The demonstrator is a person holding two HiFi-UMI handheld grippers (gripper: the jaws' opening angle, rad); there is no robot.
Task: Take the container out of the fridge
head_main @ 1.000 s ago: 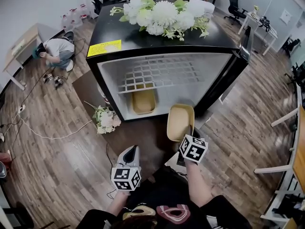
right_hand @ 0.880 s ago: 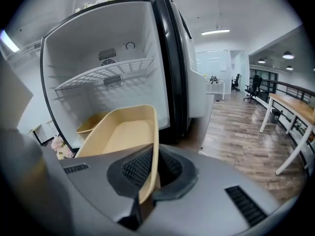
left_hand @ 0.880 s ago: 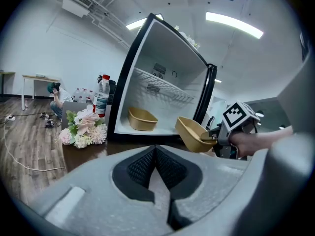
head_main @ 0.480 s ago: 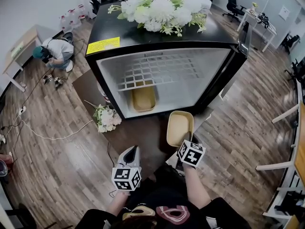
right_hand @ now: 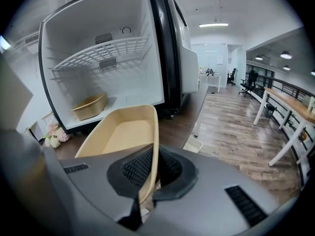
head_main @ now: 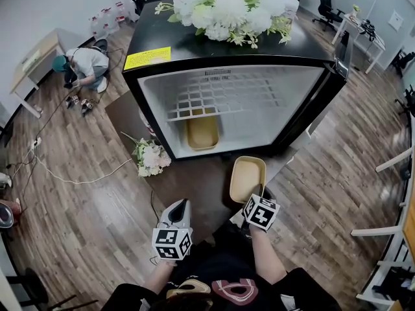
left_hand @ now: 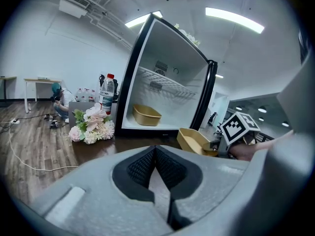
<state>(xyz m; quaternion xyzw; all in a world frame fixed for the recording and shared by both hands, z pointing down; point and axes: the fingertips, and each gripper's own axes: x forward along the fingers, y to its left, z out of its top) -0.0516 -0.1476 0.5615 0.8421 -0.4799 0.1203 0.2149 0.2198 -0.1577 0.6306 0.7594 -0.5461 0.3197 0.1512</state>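
Observation:
A tan oblong container (head_main: 247, 179) hangs in front of the open black fridge (head_main: 227, 102), with my right gripper (head_main: 259, 196) shut on its near rim. In the right gripper view the container's wall (right_hand: 125, 134) runs between the pads (right_hand: 170, 168). A second tan container (head_main: 202, 132) lies inside the fridge on its floor, under the wire shelf (head_main: 220, 99); the left gripper view shows this second container (left_hand: 146, 115) too. My left gripper (head_main: 176, 207) is shut and empty, low at the left, apart from both containers.
White flowers (head_main: 230, 15) lie on the fridge top. A flower bunch (head_main: 150, 157) and a water bottle (left_hand: 106, 93) are on the brown table (head_main: 194, 190) left of the fridge. A person (head_main: 81, 67) crouches on the wooden floor at far left. Desks and chairs stand around.
The right gripper has drawn the tan container a little farther back from the fridge opening and toward me. The left gripper has stayed in place.

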